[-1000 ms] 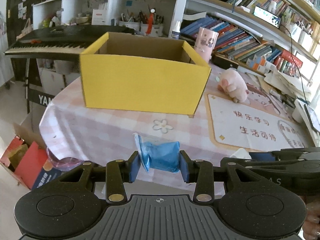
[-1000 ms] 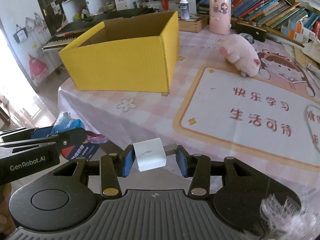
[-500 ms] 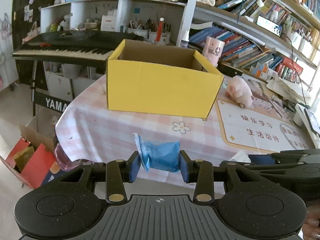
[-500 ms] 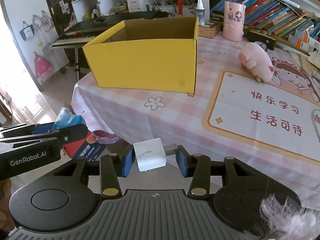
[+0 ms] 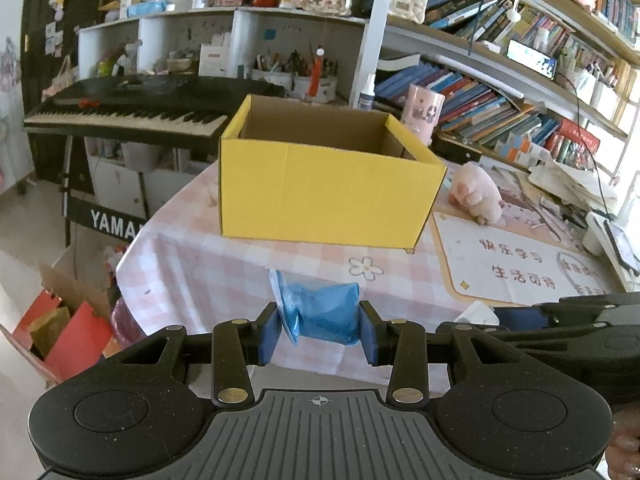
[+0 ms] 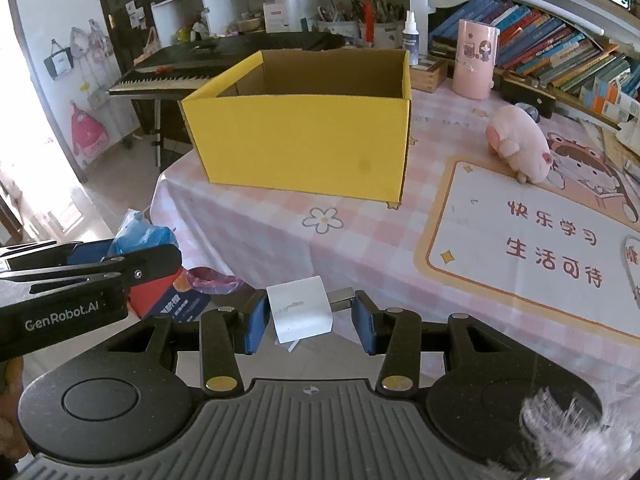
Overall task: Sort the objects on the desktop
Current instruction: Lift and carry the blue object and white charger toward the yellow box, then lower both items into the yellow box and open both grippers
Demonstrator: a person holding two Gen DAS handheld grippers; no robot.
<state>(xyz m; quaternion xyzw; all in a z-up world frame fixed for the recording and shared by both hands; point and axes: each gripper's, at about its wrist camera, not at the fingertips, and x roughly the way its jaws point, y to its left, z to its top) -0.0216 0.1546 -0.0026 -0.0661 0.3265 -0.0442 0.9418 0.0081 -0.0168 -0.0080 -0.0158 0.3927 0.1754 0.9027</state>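
Yellow open-topped cardboard box (image 5: 328, 196) stands on the worktop (image 5: 224, 276), which wears a pink checked cloth, and in the left wrist view it now sits farther off and smaller than it did 1 second ago, with more of the cloth's hanging edge and the floor showing below it. Left tongs (image 5: 319, 330) are clenched on a crumpled blue plastic packet (image 5: 320, 312), both blue pads pressing its ends, exactly as in the earlier frames. That packet hangs in the air short of the worktop's near edge, well apart from the box. A pink plush pig (image 5: 478, 196) lies on the cloth to the right of the box, and a black electric keyboard (image 5: 132, 116) stands behind to the left. At the right edge the other black tool (image 5: 580, 320) reaches in.

From the right wrist view, the right tongs (image 6: 307, 320) grasp a small white cube-shaped charger plug (image 6: 299, 314): its body rests against the left pad and its metal prongs point toward the right pad. The grip is unchanged from 1 second ago. The plug also hangs off the worktop's edge, over the floor. The yellow box (image 6: 304, 144) appears more distant here too, its empty brown inside visible. The plush pig (image 6: 518, 142) lies beside a printed desk mat (image 6: 532, 252) with red characters. The left tongs (image 6: 80, 264) enter at the left with the blue packet (image 6: 140, 236).
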